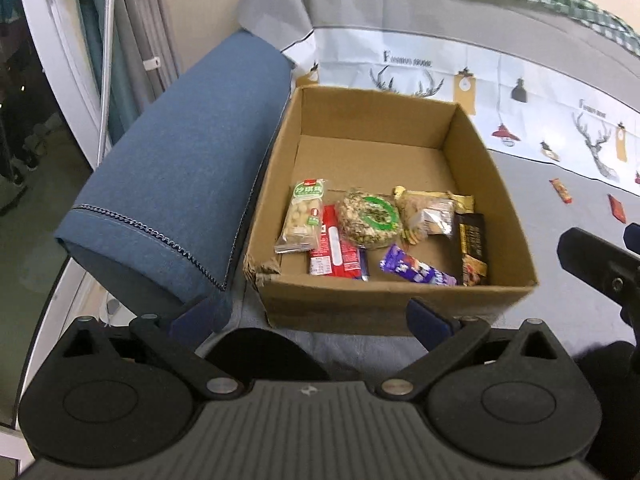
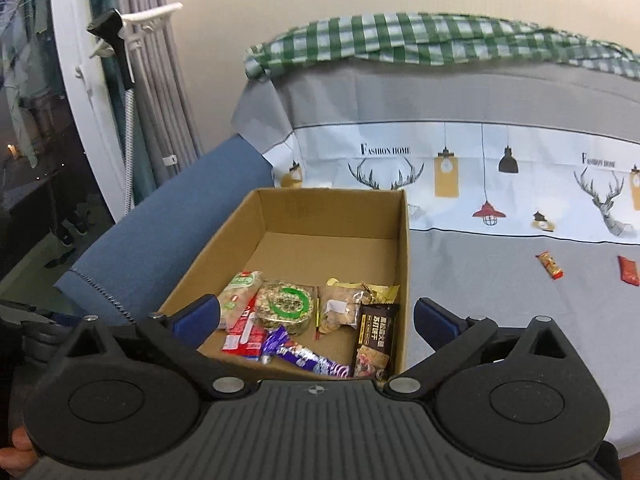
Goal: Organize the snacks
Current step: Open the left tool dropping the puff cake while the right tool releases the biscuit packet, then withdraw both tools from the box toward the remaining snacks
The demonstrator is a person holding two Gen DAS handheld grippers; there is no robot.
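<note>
An open cardboard box (image 1: 500, 184) sits on a grey sofa seat beside the blue armrest (image 1: 180, 184). It holds several snacks at its near end: a green-labelled nut bar (image 1: 304, 216), a red pack (image 1: 332, 248), a round seed cake (image 1: 368, 218), a purple bar (image 1: 416, 270) and a dark chocolate bar (image 1: 472, 248). Two small red snacks (image 2: 549, 265) (image 2: 628, 270) lie loose on the seat to the right. My left gripper (image 1: 308, 320) is open and empty just before the box's near wall. My right gripper (image 2: 316, 316) is open and empty above the box's near end (image 2: 402, 280).
The sofa back carries a white printed cover (image 2: 460, 168) with a green checked cloth (image 2: 400, 36) on top. A window frame, curtains and a pole (image 2: 128, 120) stand at the left. The right gripper's body shows at the left wrist view's right edge (image 1: 600, 264).
</note>
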